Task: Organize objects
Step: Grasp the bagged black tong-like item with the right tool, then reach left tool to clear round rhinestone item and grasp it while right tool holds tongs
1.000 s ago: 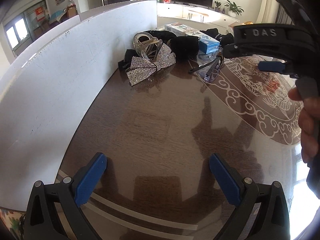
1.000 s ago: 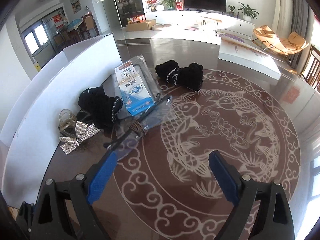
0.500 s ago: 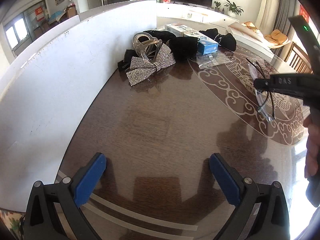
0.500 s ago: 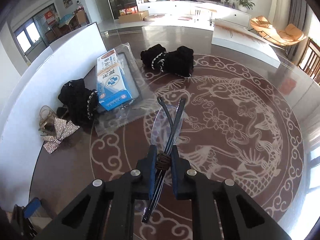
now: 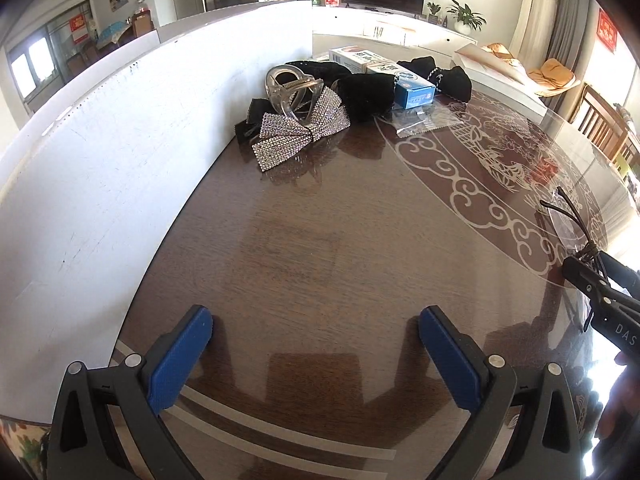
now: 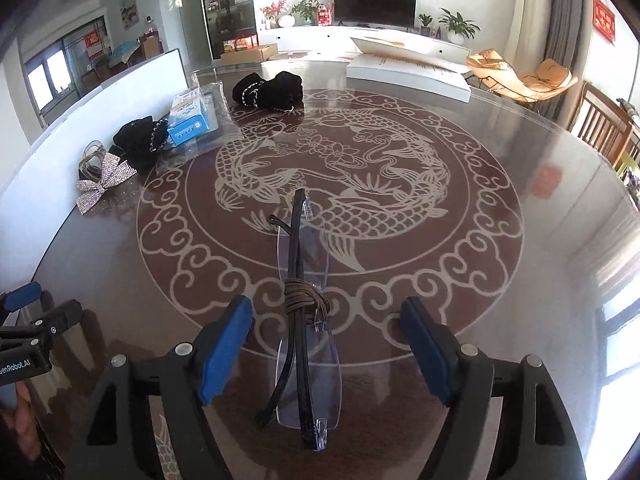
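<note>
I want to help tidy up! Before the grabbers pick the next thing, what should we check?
1. Glasses let go: ok. The right gripper has just been opening; its pads stand clear of them on both sides.
2. Glasses lying flat on the table: cannot tell; they lie between the fingers, but contact is unclear.
3. Left gripper free: ok, open with nothing in it.
4. Things left to sort: ok. The bow, hair claw and blue box sit by the white board.
5. Path to the pile: ok, bare table in front of the left gripper.
</note>
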{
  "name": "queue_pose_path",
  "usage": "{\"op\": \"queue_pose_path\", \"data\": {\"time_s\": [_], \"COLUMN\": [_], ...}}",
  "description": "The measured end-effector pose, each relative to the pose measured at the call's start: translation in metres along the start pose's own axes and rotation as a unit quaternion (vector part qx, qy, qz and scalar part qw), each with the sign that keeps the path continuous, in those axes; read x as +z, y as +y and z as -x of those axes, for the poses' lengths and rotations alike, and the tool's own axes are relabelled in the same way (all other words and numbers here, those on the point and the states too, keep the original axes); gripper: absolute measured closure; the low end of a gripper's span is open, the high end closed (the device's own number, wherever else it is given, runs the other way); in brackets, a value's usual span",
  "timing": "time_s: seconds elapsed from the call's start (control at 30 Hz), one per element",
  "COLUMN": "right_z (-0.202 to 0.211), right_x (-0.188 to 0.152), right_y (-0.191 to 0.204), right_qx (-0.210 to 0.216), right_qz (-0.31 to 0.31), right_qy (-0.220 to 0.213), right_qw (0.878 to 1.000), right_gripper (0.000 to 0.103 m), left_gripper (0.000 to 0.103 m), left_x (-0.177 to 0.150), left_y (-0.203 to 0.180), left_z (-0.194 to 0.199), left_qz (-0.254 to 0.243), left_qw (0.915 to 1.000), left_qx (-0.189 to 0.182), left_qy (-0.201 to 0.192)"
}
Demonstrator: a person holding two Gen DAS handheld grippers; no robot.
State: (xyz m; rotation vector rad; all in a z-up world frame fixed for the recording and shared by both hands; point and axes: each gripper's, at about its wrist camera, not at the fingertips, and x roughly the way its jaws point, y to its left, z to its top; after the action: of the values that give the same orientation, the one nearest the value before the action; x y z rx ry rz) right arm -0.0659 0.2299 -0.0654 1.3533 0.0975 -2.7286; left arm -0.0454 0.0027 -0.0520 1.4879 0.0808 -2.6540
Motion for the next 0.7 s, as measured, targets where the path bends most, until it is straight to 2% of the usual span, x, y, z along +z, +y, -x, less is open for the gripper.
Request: {"op": "queue_pose_path", "data": {"time_s": [0.03, 0.17, 0.23, 0.27, 0.33, 0.47, 0.57, 0.7], "right_z": [0.000, -0.003, -0.004, -0.004, -0.004, -0.004, -0.004, -0.004], "right_x": [-0.001, -0.002, -0.002, -0.002, -0.002, -0.003, -0.003, -0.003], "right_y": [0.001, 0.000, 0.002, 0.002, 0.002, 0.002, 0.002, 0.002], "right_qx": [0.005, 0.007, 0.006, 0.006, 0.007, 0.008, 0.009, 0.010], "right_qz": [0.000, -0.001, 0.001, 0.002, 0.002, 0.003, 0.003, 0.003], "right_qy": [0.002, 0.008, 0.009, 0.010, 0.010, 0.011, 0.011, 0.011], "right_qw": [1.000, 1.000, 1.000, 1.000, 1.000, 1.000, 1.000, 1.000], "right_gripper": [0.018, 0.010, 0.007, 0.006, 0.005, 0.004, 0.004, 0.003], "left_gripper": [0.000, 0.000, 0.000, 0.000, 0.000, 0.000, 0.000, 0.000], "left_x": [0.000, 0.000, 0.006, 0.010, 0.028, 0.080, 0.112, 0.133], "left_y": [-0.001, -0.002, -0.006, -0.009, -0.013, -0.021, -0.023, -0.023], "left_z": [0.000, -0.001, -0.002, 0.000, 0.006, 0.005, -0.008, -0.022], "left_qz": [0.000, 0.000, -0.017, -0.027, -0.046, -0.081, -0.095, -0.080], "left_qw": [1.0000, 1.0000, 0.9998, 0.9996, 0.9977, 0.9896, 0.9864, 0.9851], "left_qx": [0.000, 0.001, -0.007, -0.005, 0.023, 0.072, 0.092, 0.109], "left_qy": [0.000, 0.002, 0.009, -0.004, -0.043, -0.094, -0.098, -0.106]}}
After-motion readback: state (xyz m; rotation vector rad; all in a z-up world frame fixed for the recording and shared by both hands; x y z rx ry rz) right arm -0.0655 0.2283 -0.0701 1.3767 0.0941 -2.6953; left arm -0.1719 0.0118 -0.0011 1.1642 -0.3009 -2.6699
